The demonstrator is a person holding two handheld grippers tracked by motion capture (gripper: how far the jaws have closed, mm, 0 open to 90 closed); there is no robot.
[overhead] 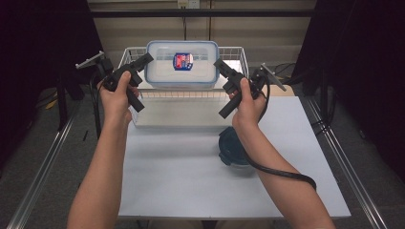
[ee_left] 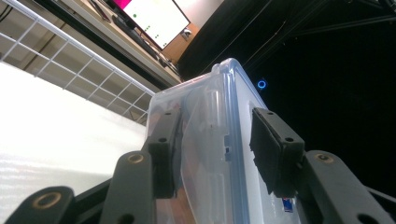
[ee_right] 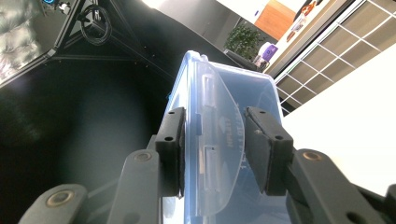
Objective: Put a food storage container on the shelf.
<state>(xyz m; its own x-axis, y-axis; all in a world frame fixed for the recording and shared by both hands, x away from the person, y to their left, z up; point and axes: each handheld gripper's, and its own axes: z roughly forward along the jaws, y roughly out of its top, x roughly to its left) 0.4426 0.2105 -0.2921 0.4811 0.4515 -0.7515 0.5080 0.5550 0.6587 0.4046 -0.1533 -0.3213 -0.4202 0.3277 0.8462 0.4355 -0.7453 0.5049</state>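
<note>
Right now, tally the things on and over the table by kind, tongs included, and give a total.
Clear rectangular plastic containers with blue-rimmed lids: 1
Dark blue round lidded containers: 1
White wire baskets: 1
Black two-jaw tongs, left and right: 2
Total: 5

**Bright centre, dark flanks**

Overhead light falls evenly on the white rectangular tabletop [overhead: 191, 181], leaving soft forearm shadows. Darkness swallows the high view at 9 and 3 o'clock. In the gripper views, white surfaces glare and background blurs; the clear blue-rimmed plastic container [ee_left: 210, 140] stays sharp.
</note>
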